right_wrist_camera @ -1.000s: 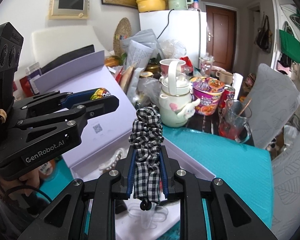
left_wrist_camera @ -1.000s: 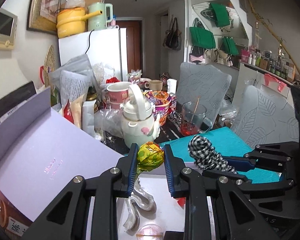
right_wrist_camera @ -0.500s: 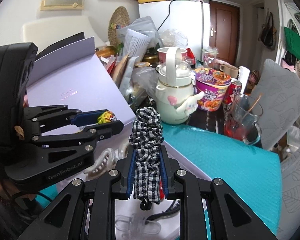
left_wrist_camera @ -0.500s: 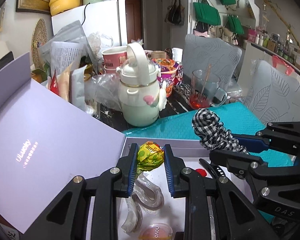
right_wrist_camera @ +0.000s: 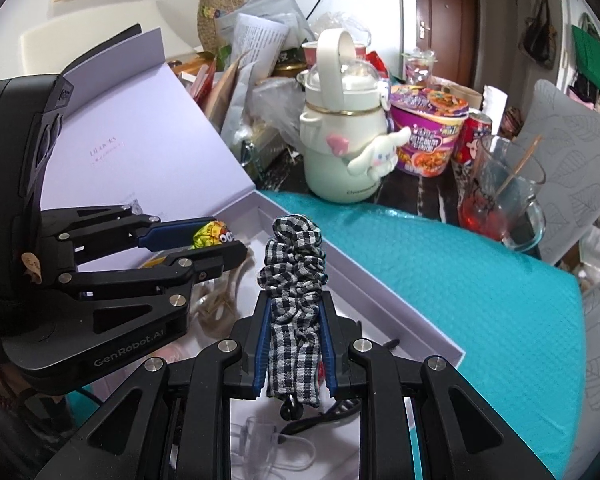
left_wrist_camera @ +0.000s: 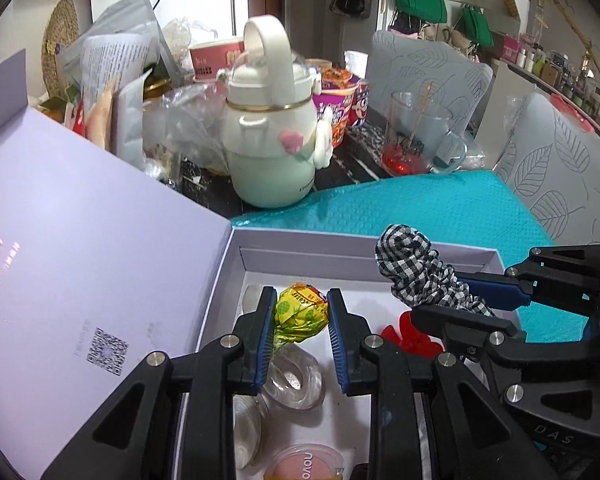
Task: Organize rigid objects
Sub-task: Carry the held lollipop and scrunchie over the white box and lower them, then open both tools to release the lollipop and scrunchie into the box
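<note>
Lollipop (left_wrist_camera: 300, 312) in yellow-green wrapper is clamped between the closed jaws of the left hand-held gripper (left_wrist_camera: 300, 334), above the open lavender box (left_wrist_camera: 364, 256) on the table. A checkered scrunchie (right_wrist_camera: 294, 276) is pinched by the closed right hand-held gripper (right_wrist_camera: 294, 346), also over the box, where clear hair clips (left_wrist_camera: 296, 376) are lying.

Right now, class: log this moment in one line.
left gripper: shut on lollipop | right gripper: shut on scrunchie | both above open box
</note>
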Motion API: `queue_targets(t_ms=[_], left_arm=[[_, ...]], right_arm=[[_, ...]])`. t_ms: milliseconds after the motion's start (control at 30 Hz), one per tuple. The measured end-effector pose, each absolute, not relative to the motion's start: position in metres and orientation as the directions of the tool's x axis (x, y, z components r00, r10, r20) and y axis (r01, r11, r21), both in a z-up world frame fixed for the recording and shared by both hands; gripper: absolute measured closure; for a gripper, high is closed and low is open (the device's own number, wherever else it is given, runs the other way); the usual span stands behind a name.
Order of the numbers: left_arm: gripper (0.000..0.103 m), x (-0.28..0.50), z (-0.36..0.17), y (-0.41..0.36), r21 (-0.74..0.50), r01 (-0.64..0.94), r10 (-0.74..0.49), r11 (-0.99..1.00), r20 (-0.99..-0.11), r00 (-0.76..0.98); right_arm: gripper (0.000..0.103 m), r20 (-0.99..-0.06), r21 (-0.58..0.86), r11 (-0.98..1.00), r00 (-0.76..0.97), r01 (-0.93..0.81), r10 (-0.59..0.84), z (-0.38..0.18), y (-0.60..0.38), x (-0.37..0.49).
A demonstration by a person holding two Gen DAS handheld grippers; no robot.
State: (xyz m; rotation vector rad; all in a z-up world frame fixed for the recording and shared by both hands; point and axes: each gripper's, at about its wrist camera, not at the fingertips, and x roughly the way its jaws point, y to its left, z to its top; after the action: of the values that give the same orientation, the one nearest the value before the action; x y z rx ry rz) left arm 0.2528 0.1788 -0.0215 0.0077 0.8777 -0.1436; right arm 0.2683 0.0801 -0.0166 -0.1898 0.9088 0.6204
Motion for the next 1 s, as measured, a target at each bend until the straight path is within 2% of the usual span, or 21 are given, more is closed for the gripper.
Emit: queue_targets(t_ms=[433,1000], left_arm=[[0.078,0.262,-0.043,0.172,-0.016,0.113,-0.079,0.993,-0.809,0.582],[0.078,0.265,-0.040,0.170,0.050,0.068,0.001,0.996,-0.810,0.586]], right_arm=[[0.081,-0.817,0.096,0.818,0.425,-0.567,0.390,-0.033,0.083,0.272],[0.079,-0.837,0.088,0.828,0.409,-0.554,0.363,-0.042,0.085,0.277]])
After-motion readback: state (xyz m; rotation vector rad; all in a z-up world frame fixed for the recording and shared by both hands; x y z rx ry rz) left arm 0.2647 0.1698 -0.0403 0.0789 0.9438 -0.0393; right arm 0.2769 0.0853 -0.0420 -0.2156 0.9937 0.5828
